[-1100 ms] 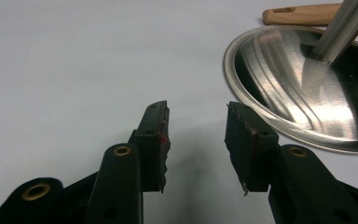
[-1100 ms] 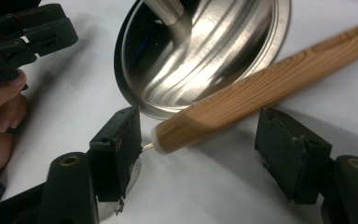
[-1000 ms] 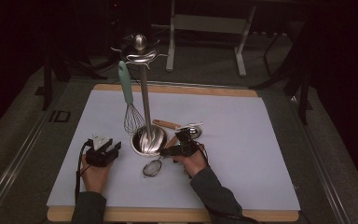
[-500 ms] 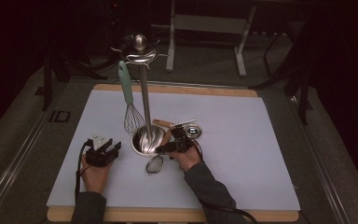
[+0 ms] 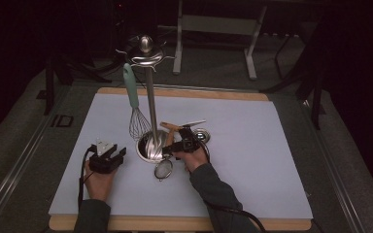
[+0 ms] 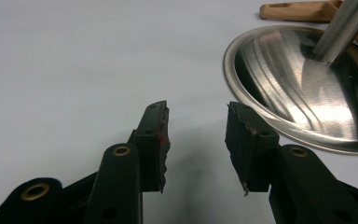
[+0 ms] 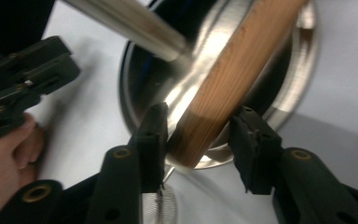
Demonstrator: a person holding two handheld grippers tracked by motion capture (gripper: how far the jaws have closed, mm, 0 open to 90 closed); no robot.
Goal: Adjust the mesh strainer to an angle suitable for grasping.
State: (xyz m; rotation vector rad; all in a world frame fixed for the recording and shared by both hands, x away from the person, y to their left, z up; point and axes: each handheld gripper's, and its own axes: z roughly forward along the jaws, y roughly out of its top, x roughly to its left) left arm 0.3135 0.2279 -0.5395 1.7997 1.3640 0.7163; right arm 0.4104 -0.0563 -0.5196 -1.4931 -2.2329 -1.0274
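A whisk [image 5: 138,116] with a green handle hung from the stand [image 5: 149,92] at its left. A small round metal piece [image 5: 203,134] lay right of the stand on the counter [image 5: 272,160].

Wooden handle [image 7: 233,79] slants across the shiny steel stand base [image 7: 279,100], its end just over the base's rim.
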